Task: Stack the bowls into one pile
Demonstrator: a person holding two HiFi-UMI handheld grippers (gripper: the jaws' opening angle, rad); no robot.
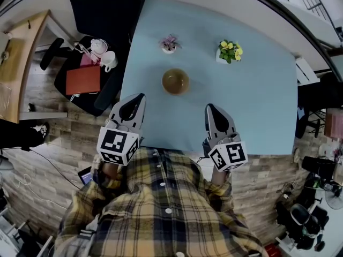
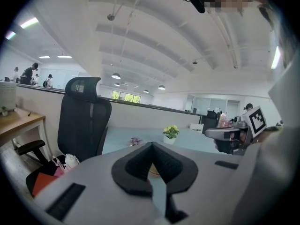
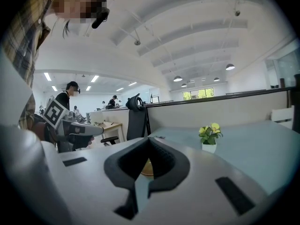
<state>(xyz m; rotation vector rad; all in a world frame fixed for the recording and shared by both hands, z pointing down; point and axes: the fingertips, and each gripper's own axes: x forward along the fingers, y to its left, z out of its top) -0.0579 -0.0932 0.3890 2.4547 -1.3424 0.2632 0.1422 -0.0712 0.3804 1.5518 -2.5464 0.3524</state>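
A brown bowl pile stands alone near the middle of the light-blue table; I cannot tell how many bowls are in it. My left gripper hovers at the table's near-left edge, shut and holding nothing. My right gripper hovers over the near edge to the bowl's right, also shut and holding nothing. Both sit nearer to me than the bowl, apart from it. In the left gripper view a sliver of the bowl shows behind the shut gripper. In the right gripper view the bowl shows behind that shut gripper.
A small pink-flower pot and a yellow-flower pot stand at the table's far side. A black office chair and a stool holding a red bag are left of the table, beside a wooden desk.
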